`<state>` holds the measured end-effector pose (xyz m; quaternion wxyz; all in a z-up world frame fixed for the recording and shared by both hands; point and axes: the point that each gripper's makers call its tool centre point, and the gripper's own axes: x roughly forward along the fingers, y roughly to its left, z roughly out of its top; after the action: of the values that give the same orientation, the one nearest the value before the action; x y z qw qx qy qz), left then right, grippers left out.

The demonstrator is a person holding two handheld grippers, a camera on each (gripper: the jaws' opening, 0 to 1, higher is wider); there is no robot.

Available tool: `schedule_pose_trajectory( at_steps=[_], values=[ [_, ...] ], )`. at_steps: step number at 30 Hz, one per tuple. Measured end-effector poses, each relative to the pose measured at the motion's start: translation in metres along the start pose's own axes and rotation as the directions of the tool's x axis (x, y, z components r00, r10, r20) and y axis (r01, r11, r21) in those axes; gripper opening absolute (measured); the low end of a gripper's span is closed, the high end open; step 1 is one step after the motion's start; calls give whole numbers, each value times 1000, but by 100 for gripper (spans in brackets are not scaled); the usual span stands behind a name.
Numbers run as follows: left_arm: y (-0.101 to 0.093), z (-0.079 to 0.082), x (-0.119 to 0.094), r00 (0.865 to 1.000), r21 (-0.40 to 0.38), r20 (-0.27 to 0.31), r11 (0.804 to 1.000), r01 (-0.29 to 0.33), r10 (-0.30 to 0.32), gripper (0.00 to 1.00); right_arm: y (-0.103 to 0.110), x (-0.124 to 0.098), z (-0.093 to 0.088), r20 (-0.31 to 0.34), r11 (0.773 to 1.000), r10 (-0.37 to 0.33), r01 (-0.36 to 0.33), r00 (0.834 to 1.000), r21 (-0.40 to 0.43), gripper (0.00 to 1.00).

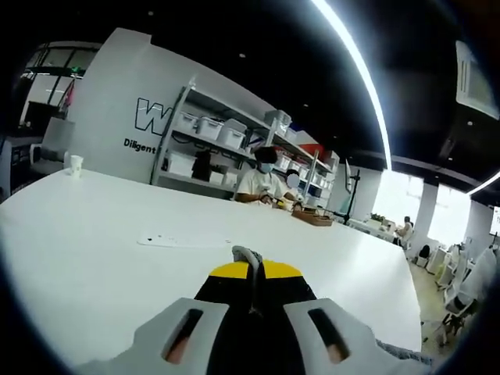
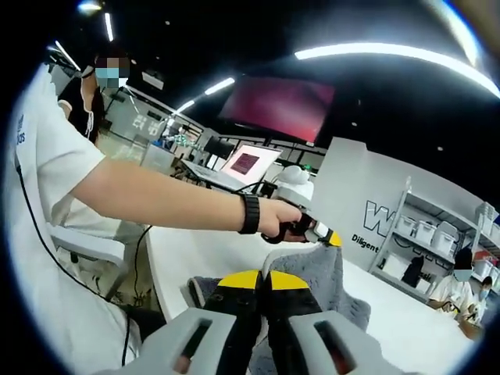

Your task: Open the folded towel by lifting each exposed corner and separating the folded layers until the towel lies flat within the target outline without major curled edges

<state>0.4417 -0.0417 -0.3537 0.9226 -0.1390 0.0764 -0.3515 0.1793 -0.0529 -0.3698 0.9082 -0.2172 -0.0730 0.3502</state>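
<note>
Right gripper view: right claw (image 2: 266, 283) pinching towel (image 2: 328, 277) | left claw (image 1: 251, 266) pinching towel | shelves (image 1: 234, 141) beyond table (image 1: 94, 234)

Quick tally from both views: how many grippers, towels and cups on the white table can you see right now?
Grippers: 2, the left gripper shut on towel fabric, the right gripper shut on the grey towel
Towels: 1
Cups: 1, a white cup near the far edge of the white table
Total: 4

Left claw (image 1: 251, 275) pinching grey towel (image 1: 248, 255) above white table (image 1: 94, 242).
</note>
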Motion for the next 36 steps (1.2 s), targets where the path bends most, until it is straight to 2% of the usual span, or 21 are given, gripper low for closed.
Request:
schedule_pose_trajectory(
  at_steps=[6,13,36],
  values=[
    [13,14,18,1000,-8,0,1000,4,-4,1,-1,-1,2,4,1000,-6,6,1000,-4,0],
    [14,25,31,1000,-7,1,1000,16,-16,1,-4,-5,2,1,1000,-15,15,1000,-14,0],
    [-5,31,37,999,-11,11,999,38,-38,1,-18,-19,8,3,997,-63,63,998,-37,0]
  ],
)
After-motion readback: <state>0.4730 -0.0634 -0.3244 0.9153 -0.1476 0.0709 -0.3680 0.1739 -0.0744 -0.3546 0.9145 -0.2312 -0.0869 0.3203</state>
